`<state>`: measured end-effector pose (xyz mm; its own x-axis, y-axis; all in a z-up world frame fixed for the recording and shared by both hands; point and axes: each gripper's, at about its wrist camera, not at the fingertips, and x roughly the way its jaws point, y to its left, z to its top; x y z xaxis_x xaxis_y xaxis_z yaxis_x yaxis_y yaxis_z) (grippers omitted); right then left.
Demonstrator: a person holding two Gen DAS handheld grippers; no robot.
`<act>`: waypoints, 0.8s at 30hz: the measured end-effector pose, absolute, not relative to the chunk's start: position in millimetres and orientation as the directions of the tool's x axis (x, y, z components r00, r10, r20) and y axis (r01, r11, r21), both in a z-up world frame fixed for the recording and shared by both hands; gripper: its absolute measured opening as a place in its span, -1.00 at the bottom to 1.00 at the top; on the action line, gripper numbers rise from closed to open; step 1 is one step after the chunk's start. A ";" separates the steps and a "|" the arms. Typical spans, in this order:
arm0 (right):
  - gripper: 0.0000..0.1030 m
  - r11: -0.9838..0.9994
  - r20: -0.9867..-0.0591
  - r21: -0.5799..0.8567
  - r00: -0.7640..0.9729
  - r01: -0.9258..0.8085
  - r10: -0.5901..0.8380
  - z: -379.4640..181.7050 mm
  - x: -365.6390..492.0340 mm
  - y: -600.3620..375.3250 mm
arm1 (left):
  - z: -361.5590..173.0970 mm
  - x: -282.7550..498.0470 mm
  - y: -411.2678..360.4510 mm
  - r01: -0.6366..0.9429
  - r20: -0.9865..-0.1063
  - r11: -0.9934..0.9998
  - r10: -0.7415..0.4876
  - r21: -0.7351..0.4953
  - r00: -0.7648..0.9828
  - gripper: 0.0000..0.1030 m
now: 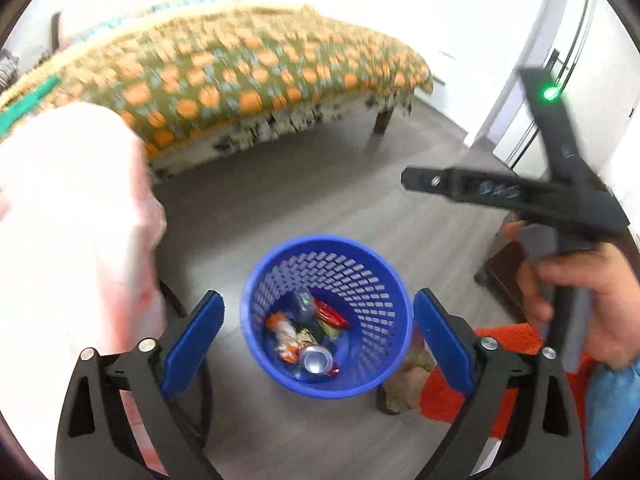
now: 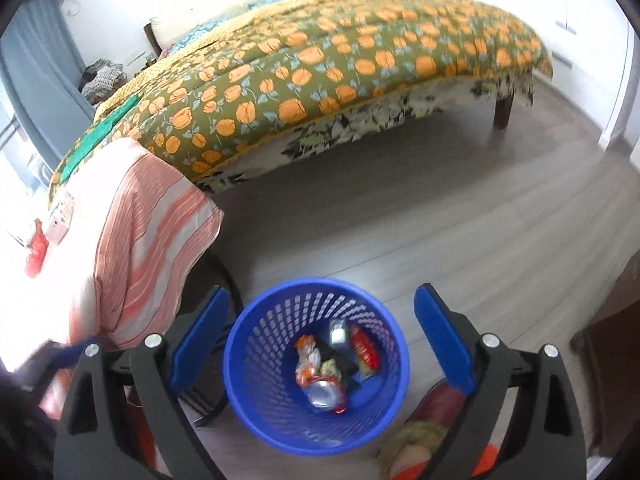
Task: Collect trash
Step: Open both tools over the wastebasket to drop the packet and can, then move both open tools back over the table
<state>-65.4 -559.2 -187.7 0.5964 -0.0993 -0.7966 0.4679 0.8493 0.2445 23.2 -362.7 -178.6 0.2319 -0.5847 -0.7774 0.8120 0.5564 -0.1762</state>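
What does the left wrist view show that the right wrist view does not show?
Only the left wrist view shows the right gripper from outside, held by the person's right hand.

Only the right wrist view shows the small red packet and the pale box on the pink striped cloth.

Both show the round blue plastic mesh basket with a crushed silver can and wrappers, the bed with an orange flowered cover, and open, empty grippers.

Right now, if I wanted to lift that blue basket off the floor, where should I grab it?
Probably the rim of the blue basket, taken from straight above. It stands upright on the floor with its mouth open, so one finger can slip inside the perforated wall and the other outside. The right gripper already hangs open over it.
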 end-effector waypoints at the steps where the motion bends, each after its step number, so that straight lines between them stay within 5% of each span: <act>1: 0.78 0.857 -0.793 0.228 0.599 0.463 -0.112 -185.8 -64.8 -555.8 | -172.6 22.7 -348.7 0.807 -0.772 0.567 -0.584 -0.164 0.253 0.85; 10: 0.80 0.954 -0.719 0.030 0.669 0.298 -0.186 -165.2 -53.3 -471.9 | -166.4 63.2 -206.5 0.651 -0.792 0.758 -0.423 -0.044 0.440 0.85; 24: 0.80 0.989 -0.711 0.117 0.687 -0.092 0.148 -139.6 27.2 -250.8 | -170.5 147.3 -26.7 0.345 -0.808 0.934 -0.134 0.090 0.574 0.89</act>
